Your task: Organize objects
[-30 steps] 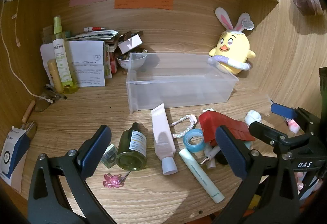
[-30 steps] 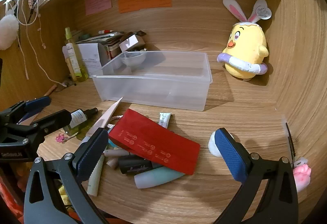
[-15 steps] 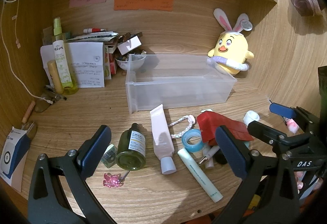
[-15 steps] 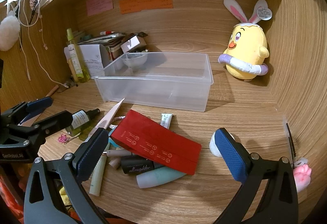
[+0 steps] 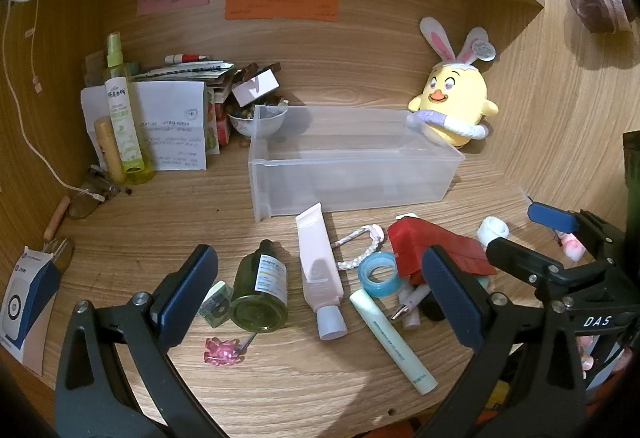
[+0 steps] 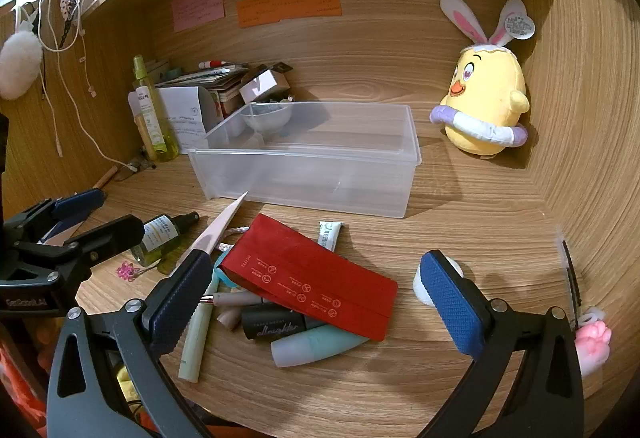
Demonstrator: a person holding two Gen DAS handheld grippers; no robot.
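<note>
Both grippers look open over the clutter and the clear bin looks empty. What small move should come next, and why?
Probably lower the right gripper onto the red box: it lies between that gripper's open fingers, atop other items, and the clear bin behind holds nothing. The left gripper is open too.

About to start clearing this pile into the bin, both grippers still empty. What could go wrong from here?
The red box lies on top of the black tube and teal tube; pulling either first may drag the stack apart. The green bottle lies on its side and could roll when nudged. The left gripper and right gripper, both open, hover close together and could collide.
</note>
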